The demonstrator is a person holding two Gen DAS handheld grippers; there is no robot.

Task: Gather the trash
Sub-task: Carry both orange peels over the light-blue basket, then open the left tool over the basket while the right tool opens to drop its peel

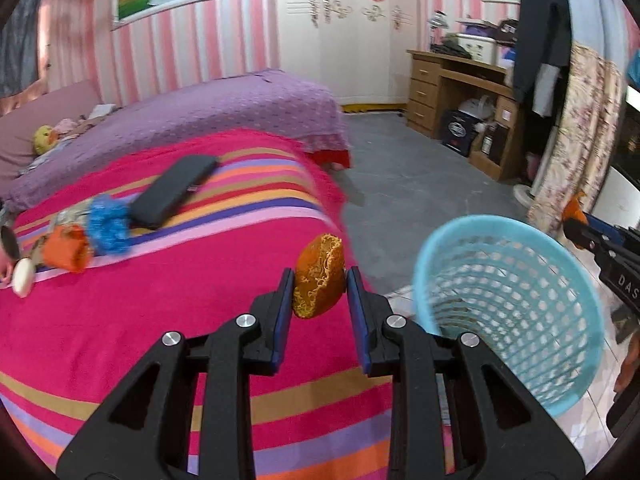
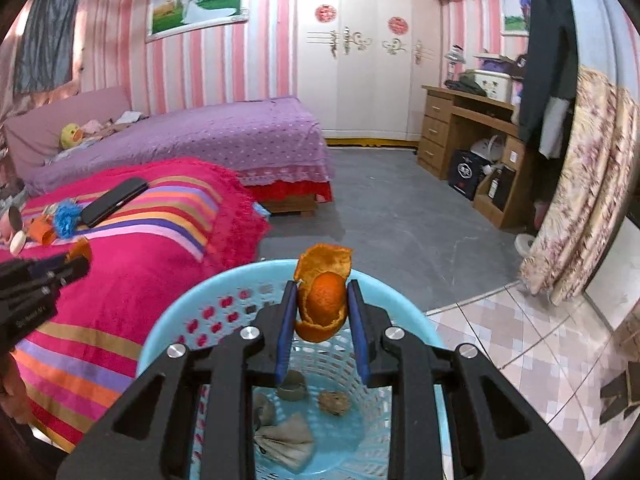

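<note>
My left gripper (image 1: pixel 319 276) is shut on a piece of orange peel (image 1: pixel 319 276), held over the edge of the striped pink blanket (image 1: pixel 160 320). To its right stands the light blue mesh trash basket (image 1: pixel 512 304). My right gripper (image 2: pixel 322 292) is shut on another curled orange peel (image 2: pixel 323 292), right above the blue basket (image 2: pixel 200 312). Inside the basket lie crumpled paper (image 2: pixel 286 442) and a few small scraps (image 2: pixel 334 402). The right gripper (image 1: pixel 580 232) shows at the right edge of the left wrist view, the left gripper (image 2: pixel 76 262) at the left edge of the right wrist view.
On the blanket lie a black case (image 1: pixel 176 190), a blue fluffy thing (image 1: pixel 110 224) and an orange item (image 1: pixel 66 254). A purple bed (image 1: pixel 192 112) sits behind, a wooden desk (image 1: pixel 460 100) and hanging clothes (image 1: pixel 540 40) at right. Grey floor (image 1: pixel 420 184) lies between.
</note>
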